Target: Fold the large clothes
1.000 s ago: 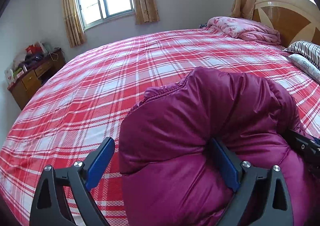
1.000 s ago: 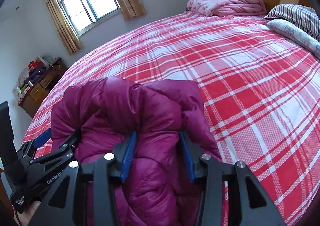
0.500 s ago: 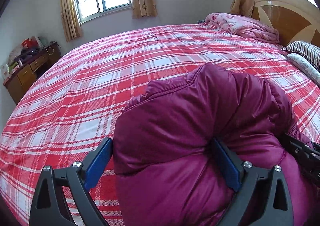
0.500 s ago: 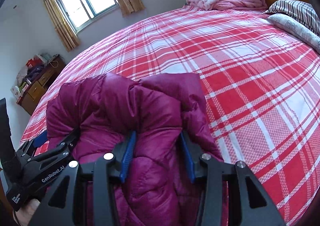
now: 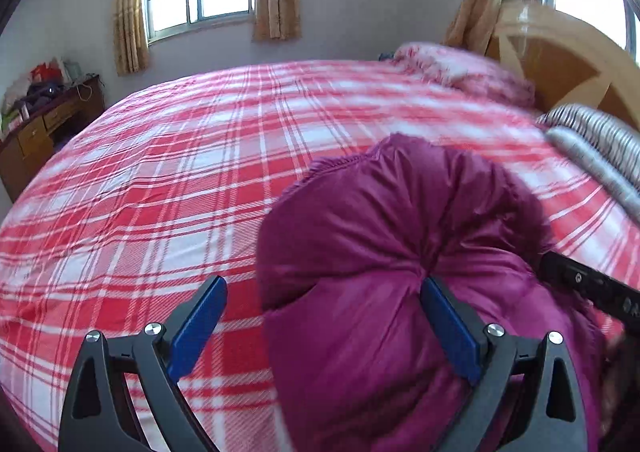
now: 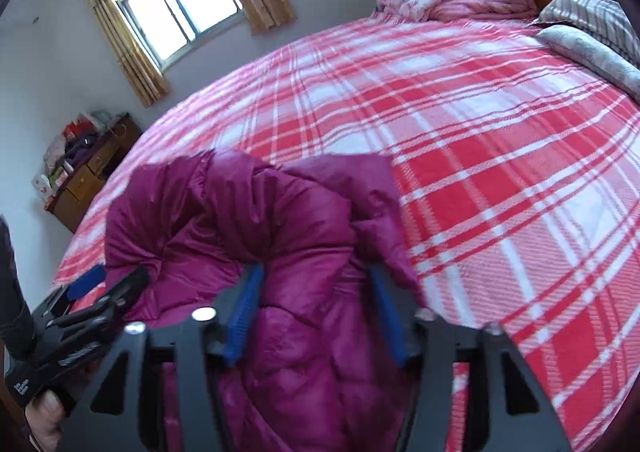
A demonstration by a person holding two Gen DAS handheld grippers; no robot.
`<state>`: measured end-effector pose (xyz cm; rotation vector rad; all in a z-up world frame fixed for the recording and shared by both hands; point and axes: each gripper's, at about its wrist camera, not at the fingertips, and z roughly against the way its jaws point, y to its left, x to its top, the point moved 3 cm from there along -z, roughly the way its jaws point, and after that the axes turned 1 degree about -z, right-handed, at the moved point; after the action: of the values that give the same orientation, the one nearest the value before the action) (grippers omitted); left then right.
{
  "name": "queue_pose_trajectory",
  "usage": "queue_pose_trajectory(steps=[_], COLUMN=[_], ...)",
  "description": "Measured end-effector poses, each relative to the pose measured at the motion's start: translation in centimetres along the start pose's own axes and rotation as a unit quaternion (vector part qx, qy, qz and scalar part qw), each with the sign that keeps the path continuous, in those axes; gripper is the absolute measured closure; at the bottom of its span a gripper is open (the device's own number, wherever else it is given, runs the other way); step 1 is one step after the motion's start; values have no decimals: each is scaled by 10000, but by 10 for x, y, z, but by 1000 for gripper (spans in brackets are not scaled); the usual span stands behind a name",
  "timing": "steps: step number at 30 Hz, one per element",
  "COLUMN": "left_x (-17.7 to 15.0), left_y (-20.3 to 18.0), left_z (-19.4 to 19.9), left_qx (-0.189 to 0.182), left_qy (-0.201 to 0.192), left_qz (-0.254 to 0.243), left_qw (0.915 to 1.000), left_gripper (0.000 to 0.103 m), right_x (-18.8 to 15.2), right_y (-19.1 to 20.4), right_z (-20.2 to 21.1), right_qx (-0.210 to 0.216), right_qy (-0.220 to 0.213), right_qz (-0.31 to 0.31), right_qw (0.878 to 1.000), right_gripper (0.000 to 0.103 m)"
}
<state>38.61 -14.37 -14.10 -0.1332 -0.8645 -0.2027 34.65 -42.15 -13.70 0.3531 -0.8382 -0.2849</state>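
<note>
Opening now, the right gripper [image 6: 316, 316] fingers are released from the puffy jacket [image 6: 248, 219], which was clamped a second ago; the left gripper [image 5: 324, 328] is spread wide, one finger pressed against the jacket. Jacket is judged deposited, bunched, at the bed's [image 5: 140, 187] near edge.

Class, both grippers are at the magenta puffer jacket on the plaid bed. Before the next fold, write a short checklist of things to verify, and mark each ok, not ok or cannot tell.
1. Jacket lies on the bed: ok.
2. Right gripper has let go: cannot tell; its fingers are opening with a jacket fold between them.
3. Left gripper is open: ok, the fingers stand wide, one finger against the jacket, the other over bare bed.
4. Bed beyond the jacket is free for folding: ok.
5. Jacket is neatly folded: not ok, it sits bunched and puffed.
6. Sleeves tucked in: cannot tell.
</note>
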Motion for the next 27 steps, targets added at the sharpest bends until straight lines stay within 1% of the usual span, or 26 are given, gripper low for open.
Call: queue_pose_trajectory(steps=[2, 3, 5, 7, 10, 11, 13, 15, 17, 19, 20, 21, 22, 23, 24, 25, 26, 27], left_x=[-10, -15, -25, -34, -39, -39, -38, -39, -40, -41, -41, -41, -40, -38, -38, -37, -37, -36], left_y=[14, 19, 26, 31, 36, 35, 33, 29, 22, 16, 14, 11, 9, 7, 4, -1, -5, -8], left_z=[18, 21, 20, 12, 6, 5, 3, 4, 3, 0, -1, -1, -1, -1, 3, 6, 9, 14], left_qx=[-223, -307, -530, -764, -1032, -1090, -1207, -1284, -1405, -1534, -1564, -1580, -1639, -1717, -1778, -1836, -1826, -1754], left_qy=[-80, -66, 100, 307, 424, 452, 479, 468, 471, 478, 488, 500, 506, 499, 461, 439, 442, 439], left_qz=[147, 217, 378, 585, 910, 959, 994, 938, 891, 872, 845, 810, 780, 755, 718, 649, 572, 473], left_qw=[9996, 9993, 9978, 9949, 9896, 9884, 9865, 9862, 9849, 9832, 9829, 9828, 9821, 9810, 9804, 9799, 9805, 9824], left_gripper=[5, 5, 5, 5, 5, 5, 5, 5, 5, 5, 5, 5, 5, 6, 13, 27, 31, 38], right_x=[1, 1, -1, -3, -4, -5, -8, -9, -10, -13, -13, -15, -17, -18, -19, -19, -20, -20], right_y=[-12, -16, -21, -22, -27, -27, -25, -22, -20, -15, -12, -7, -4, -4, -3, -2, 0, 1], right_z=[11, 11, 4, -5, -10, -12, -17, -19, -20, -24, -26, -28, -30, -31, -31, -29, -27, -22], right_qx=[-31, 8, 136, 381, 729, 928, 1254, 1344, 1559, 1584, 1555, 1625, 1799, 1896, 1966, 1971, 1956, 1935], right_qy=[-121, -35, 238, 495, 684, 761, 881, 924, 931, 954, 999, 1123, 1209, 1241, 1258, 1217, 1169, 1102], right_qz=[-145, -205, -259, -269, -470, -528, -527, -438, -457, -363, -287, -219, -285, -343, -381, -370, -342, -331], right_qw=[9998, 9998, 9993, 9977, 9939, 9914, 9868, 9856, 9823, 9821, 9823, 9801, 9758, 9734, 9716, 9721, 9731, 9743], right_gripper=[15, 15, 15, 15, 15, 15, 15, 14, 14, 15, 20, 34, 42, 54, 63, 66, 70, 73])
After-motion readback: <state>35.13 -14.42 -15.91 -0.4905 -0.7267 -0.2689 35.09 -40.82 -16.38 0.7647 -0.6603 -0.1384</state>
